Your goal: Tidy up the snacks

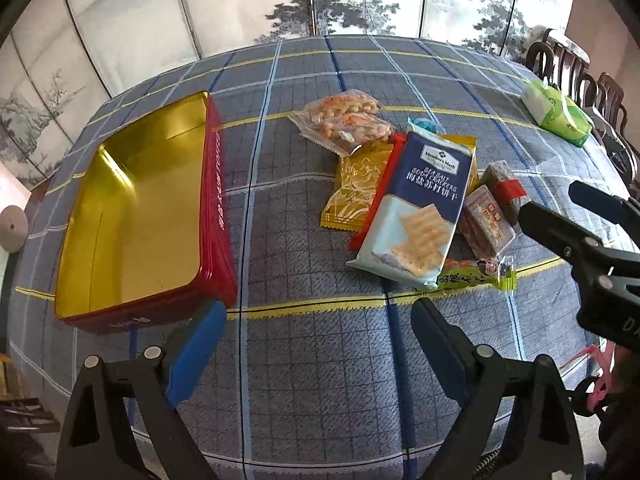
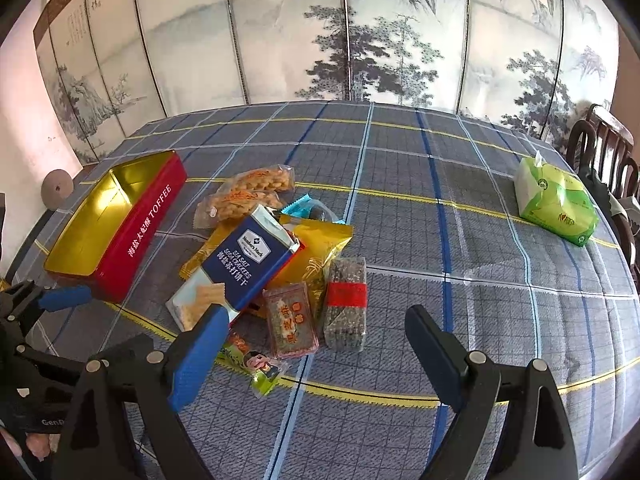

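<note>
Snacks lie in a loose heap near the middle of the checked tablecloth (image 2: 400,208), and nothing has gone into the red tin (image 1: 218,200) yet; its gold inside shows bare. The tin sits well to the left of the heap, open side up.

On top of the heap is the blue cracker pack (image 1: 416,204), propped across a yellow packet (image 1: 356,184). Two bags of nuts (image 1: 344,120) lie at the far edge. At the near edge I see a small pink-labelled bar (image 2: 290,320), a dark bar with a red band (image 2: 346,300) just beside it, and a green sweet wrapper (image 2: 256,364) partly tucked under the crackers.

I judge the step in hand to be the first pick. I would go for a single piece lying free at the edge, such as the dark bar, and not the crackers, since pulling the top pack could drag the others. I would close across its narrow width, lift straight up, then carry it over the tin wall before letting go.

My right gripper (image 2: 316,340) hangs over the near edge of the heap, fingers wide apart, gripping nothing; its left finger (image 2: 200,352) overlaps the cracker pack in the view, but I cannot tell if it touches. My left gripper (image 1: 316,340) is also spread wide and empty, over bare cloth just by the tin's near corner.
</note>
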`<state>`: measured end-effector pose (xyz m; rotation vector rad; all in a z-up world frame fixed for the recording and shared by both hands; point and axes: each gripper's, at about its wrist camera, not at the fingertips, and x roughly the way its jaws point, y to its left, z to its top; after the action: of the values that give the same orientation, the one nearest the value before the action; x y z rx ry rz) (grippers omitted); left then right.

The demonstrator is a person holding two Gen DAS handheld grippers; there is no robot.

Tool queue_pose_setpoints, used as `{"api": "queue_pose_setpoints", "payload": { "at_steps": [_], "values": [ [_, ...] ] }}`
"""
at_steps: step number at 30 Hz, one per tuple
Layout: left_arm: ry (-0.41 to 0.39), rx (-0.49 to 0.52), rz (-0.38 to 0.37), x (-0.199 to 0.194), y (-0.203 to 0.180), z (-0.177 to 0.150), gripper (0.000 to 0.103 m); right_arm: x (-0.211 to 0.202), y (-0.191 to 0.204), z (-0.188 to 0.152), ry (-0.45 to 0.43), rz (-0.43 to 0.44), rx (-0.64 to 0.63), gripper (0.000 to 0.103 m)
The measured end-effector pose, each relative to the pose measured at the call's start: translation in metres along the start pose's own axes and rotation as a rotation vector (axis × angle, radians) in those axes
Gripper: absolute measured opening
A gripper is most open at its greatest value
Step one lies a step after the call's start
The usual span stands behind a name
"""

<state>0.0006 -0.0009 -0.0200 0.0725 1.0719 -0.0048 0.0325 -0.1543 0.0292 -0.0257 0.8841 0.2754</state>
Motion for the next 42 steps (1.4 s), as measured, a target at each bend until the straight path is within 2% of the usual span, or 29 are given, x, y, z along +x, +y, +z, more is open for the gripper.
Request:
{"api": "queue_pose_setpoints", "payload": {
  "at_steps": [29, 31, 33, 37, 39, 42],
  "values": [
    [0.000, -0.010, -0.004, 0.003, 0.000, -0.001, 0.092, 0.002, -0.003, -0.002, -0.001, -0.018, -0.004, 0.091],
    [-0.002, -0.011, -0.003, 0.003, 0.000, -0.001, 0.092, 0.002, -0.004, -0.002, -0.003, -0.022, -0.001, 0.088],
    [-0.004, -0.010, -0.006, 0.003, -0.001, -0.001, 0.092, 0.004, -0.006, -0.002, 0.004, -0.021, 0.001, 0.077],
    [-0.013, -0.007, -0.009, 0.003, -0.001, 0.000, 0.092, 0.009, -0.012, -0.003, 0.019, -0.022, 0.017, 0.072],
    [-0.016, -0.006, -0.013, 0.003, -0.001, 0.000, 0.092, 0.013, -0.014, -0.002, 0.032, -0.015, 0.021, 0.054],
    [-0.021, -0.003, -0.022, 0.003, -0.001, 0.002, 0.091, 0.018, -0.017, -0.002, 0.044, -0.013, 0.029, 0.052]
  ]
}}
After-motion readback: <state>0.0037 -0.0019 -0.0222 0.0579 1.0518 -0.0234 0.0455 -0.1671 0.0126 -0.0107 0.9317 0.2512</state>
